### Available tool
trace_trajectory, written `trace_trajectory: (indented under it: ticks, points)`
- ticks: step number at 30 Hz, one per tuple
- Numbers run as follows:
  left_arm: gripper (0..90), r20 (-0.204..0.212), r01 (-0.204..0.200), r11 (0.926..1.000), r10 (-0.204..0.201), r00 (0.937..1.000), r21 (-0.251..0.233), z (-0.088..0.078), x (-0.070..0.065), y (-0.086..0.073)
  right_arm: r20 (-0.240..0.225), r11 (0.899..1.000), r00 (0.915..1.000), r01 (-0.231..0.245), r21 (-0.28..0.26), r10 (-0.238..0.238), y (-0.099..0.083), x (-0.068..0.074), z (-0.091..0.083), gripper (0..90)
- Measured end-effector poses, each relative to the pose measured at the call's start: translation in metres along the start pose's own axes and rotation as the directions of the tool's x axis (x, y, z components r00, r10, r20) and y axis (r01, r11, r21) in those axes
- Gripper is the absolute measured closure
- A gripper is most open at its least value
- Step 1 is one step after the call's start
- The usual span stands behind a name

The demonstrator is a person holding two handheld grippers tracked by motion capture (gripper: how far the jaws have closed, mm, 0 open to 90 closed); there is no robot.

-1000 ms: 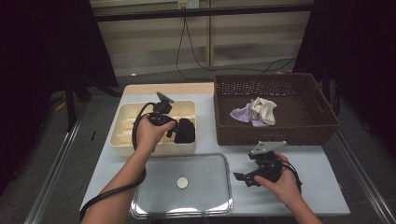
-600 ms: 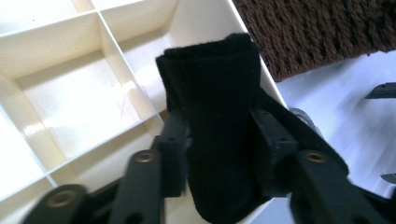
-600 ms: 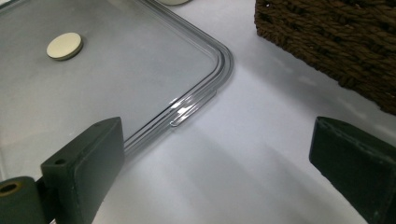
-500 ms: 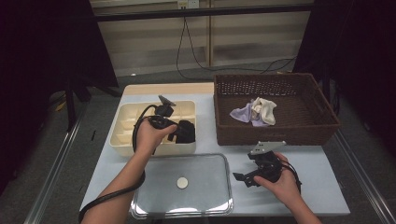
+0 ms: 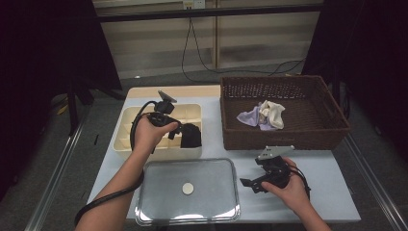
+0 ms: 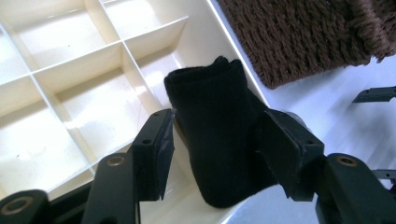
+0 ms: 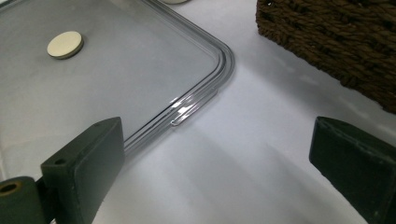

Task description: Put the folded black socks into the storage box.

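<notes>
Cream divider tray [image 5: 126, 126] at the worktop's [image 5: 332, 192] left. Left gripper [image 6: 215, 149] over the tray's right edge, jaws just been opening; the black rolled sock [image 6: 219, 135] stands between them, left pad clear of it, right pad contact unclear. The sock sits in the tray's near-right compartment, leaning on the rim. Clear lid [image 5: 211, 190] with white knob [image 5: 187, 188] front centre. Right gripper [image 7: 219, 172] wide apart, nothing in it, just beside the lid's corner. Brown wicker basket [image 5: 337, 132] far right holds light cloths [image 5: 263, 115].
</notes>
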State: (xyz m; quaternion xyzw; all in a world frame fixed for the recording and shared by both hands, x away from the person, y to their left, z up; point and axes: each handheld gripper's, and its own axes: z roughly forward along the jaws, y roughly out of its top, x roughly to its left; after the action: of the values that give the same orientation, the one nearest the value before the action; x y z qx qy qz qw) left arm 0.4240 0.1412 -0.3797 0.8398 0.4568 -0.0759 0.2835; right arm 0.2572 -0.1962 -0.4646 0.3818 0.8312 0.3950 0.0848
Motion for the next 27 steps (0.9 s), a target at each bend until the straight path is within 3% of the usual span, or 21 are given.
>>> trace_trajectory:
  ticks: [1, 8, 15, 20, 27]
  points:
    - [44.7, 0.011, -0.015, 0.9998, 0.015, 0.9998, 0.016, -0.002, 0.001, 0.001, -0.001, 1.000, 1.0000, 0.000, 0.000, 0.000, 0.000, 0.000, 0.000, 3.6]
    - [45.3, 0.012, 0.001, 1.0000, -0.001, 0.9999, 0.005, -0.010, 0.001, 0.003, -0.008, 1.000, 1.0000, 0.003, 0.002, -0.003, 0.000, 0.000, 0.000, 3.6]
    - [48.4, 0.009, -0.015, 0.9998, 0.015, 0.9998, 0.008, -0.019, -0.002, 0.008, -0.012, 1.000, 0.9999, 0.004, 0.000, -0.004, 0.000, 0.001, 0.001, 3.6]
    - [58.8, -0.005, -0.033, 0.9988, 0.033, 0.9994, 0.038, -0.025, -0.005, 0.012, -0.011, 1.000, 0.9999, 0.006, 0.002, -0.006, 0.000, 0.000, 0.001, 3.6]
    - [69.1, -0.012, -0.053, 0.9977, 0.054, 0.9985, 0.042, -0.034, -0.008, 0.017, -0.010, 1.000, 0.9999, 0.003, 0.003, -0.003, 0.000, 0.000, 0.000, 3.6]
